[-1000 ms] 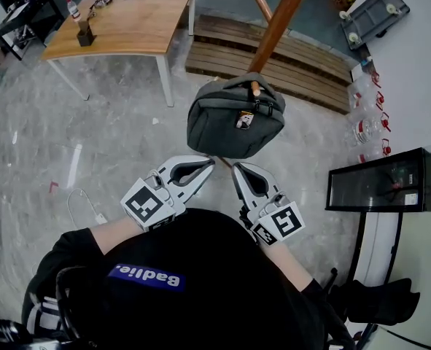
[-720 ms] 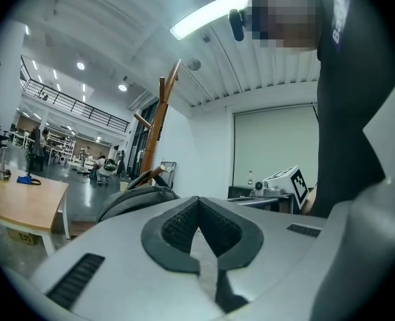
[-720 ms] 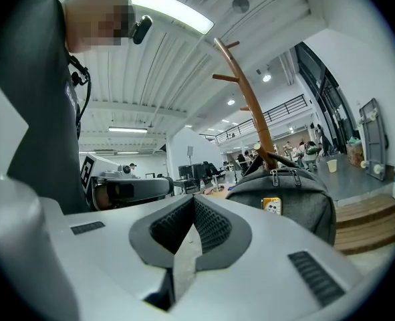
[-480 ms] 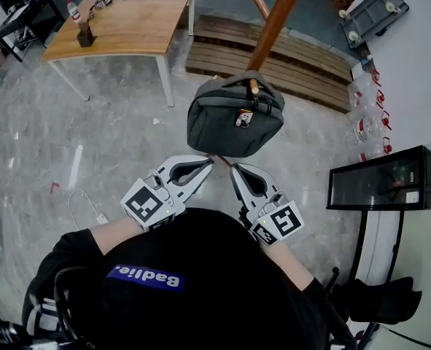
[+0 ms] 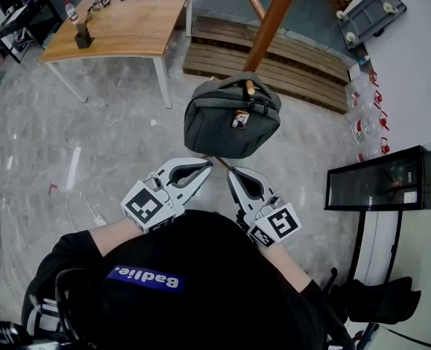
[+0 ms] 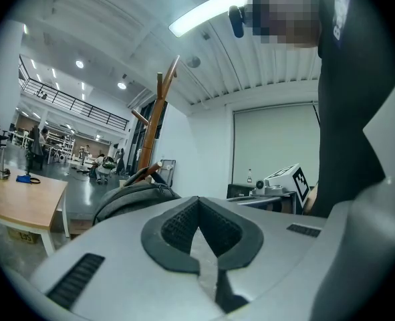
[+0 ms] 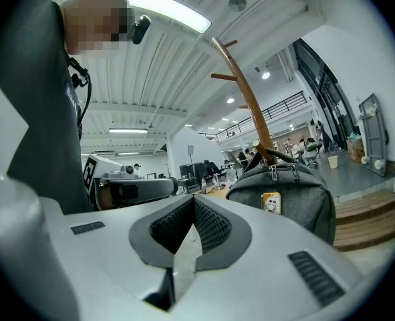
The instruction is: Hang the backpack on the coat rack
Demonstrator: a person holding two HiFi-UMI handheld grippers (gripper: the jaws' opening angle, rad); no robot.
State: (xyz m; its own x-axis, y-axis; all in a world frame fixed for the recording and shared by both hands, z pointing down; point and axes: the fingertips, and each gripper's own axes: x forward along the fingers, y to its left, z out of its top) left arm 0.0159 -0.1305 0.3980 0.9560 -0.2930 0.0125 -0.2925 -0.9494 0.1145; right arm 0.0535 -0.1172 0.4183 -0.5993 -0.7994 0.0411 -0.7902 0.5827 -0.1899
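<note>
Head view: the grey backpack (image 5: 232,122) is seen hung by its top handle on a lower peg (image 5: 249,87) of the wooden coat rack (image 5: 270,24), clear of the floor (image 5: 91,130). The left gripper (image 5: 203,170) and right gripper (image 5: 232,173) are held near but apart from it, fingers pressed together on nothing. The hanging appears done; the handle's seat on the peg is best checked without the bag being bumped. A small yellow badge (image 5: 239,119) is shown on its rounded, zipped front.
</note>
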